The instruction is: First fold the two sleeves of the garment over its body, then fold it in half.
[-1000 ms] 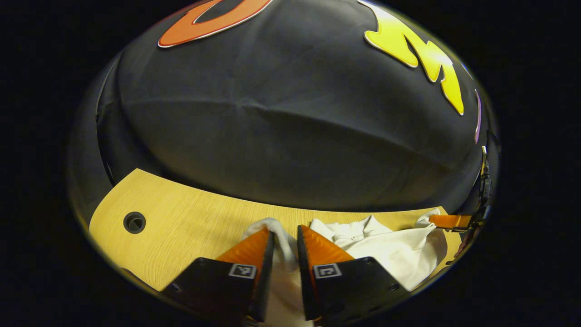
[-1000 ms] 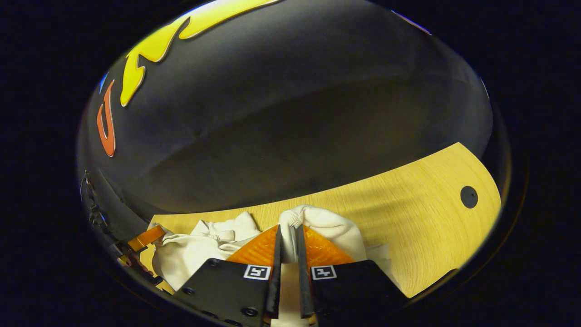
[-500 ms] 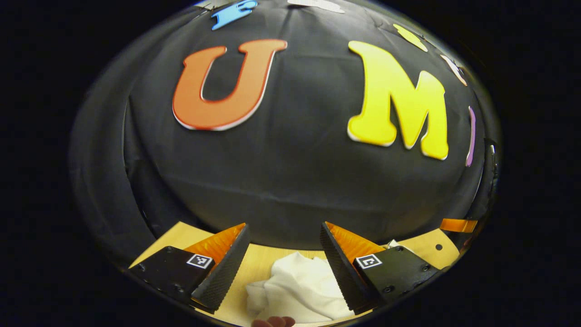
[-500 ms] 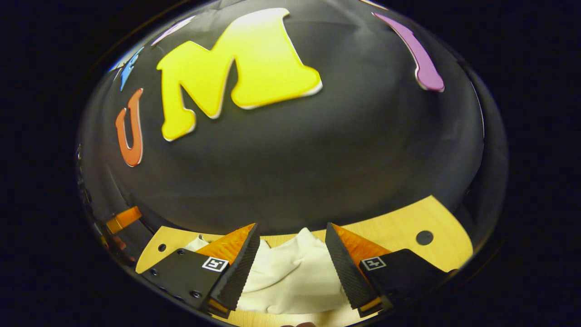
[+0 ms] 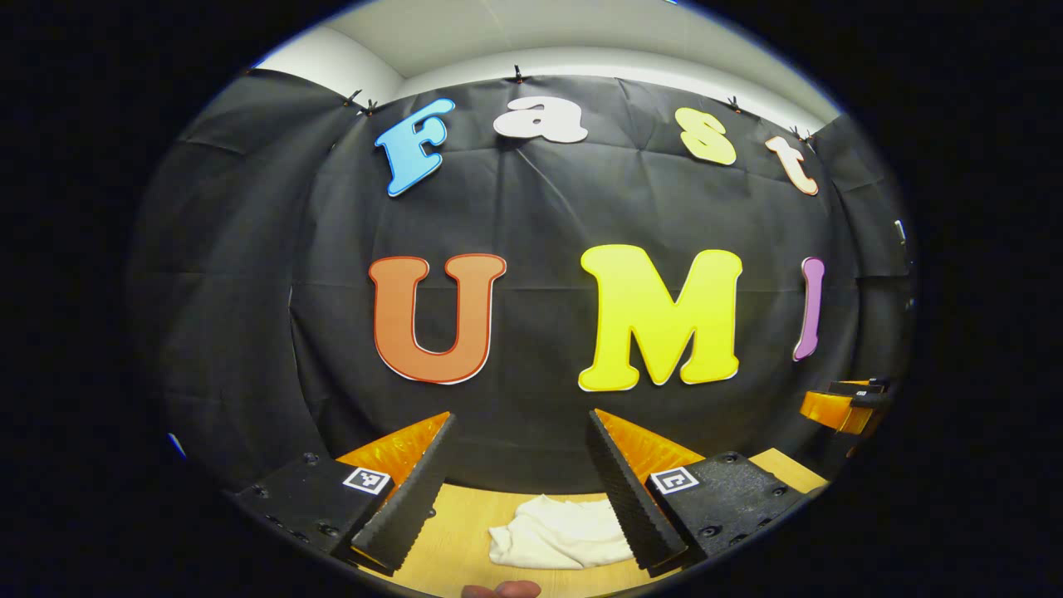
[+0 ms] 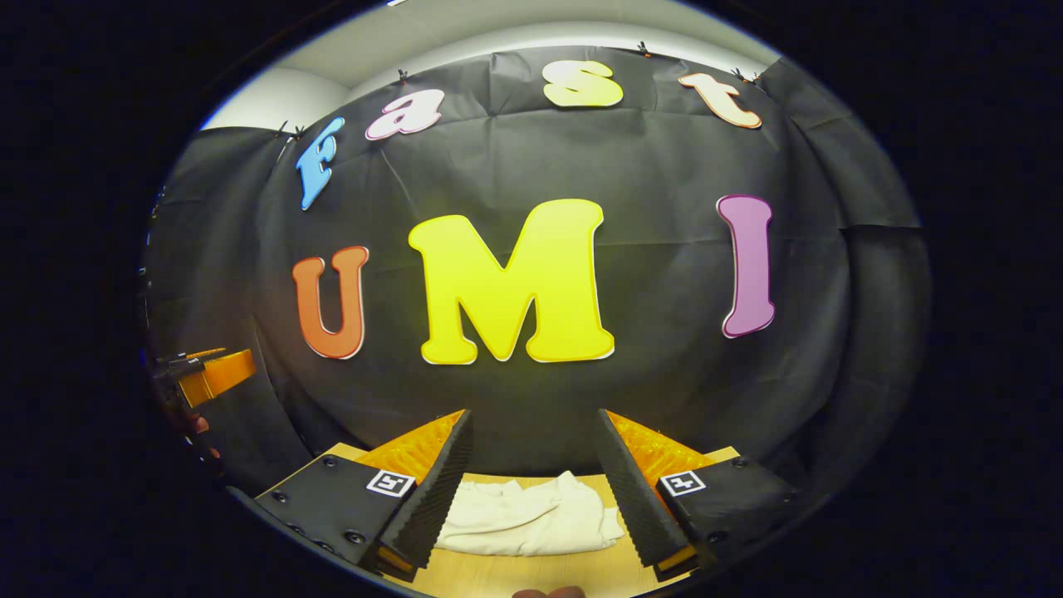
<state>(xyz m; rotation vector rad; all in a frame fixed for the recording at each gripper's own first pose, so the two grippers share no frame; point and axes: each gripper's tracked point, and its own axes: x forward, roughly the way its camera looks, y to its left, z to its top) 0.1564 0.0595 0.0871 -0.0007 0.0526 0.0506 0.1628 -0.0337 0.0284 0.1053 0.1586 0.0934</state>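
The white garment (image 5: 558,531) lies bunched on the wooden table (image 5: 453,540), low in the left gripper view between that gripper's fingers and well beyond them. My left gripper (image 5: 521,423) is open, raised off the table, holding nothing. In the right gripper view the same garment (image 6: 523,515) rests folded on the table (image 6: 531,573) below my right gripper (image 6: 531,419), which is open and lifted too. The right gripper (image 5: 839,407) appears at the far right edge of the left gripper view, and the left gripper (image 6: 212,374) at the far left edge of the right gripper view.
The booth's black cloth wall (image 5: 531,332) rises directly behind the table. A fingertip (image 5: 502,590) of the person's hand peeks in at the bottom of the left gripper view. A white ceiling (image 6: 498,33) runs above the cloth.
Both grippers let go of the garment, opened wide and rose away from the table, tilting up toward the wall. The garment dropped onto the table and now looks smaller and farther off.
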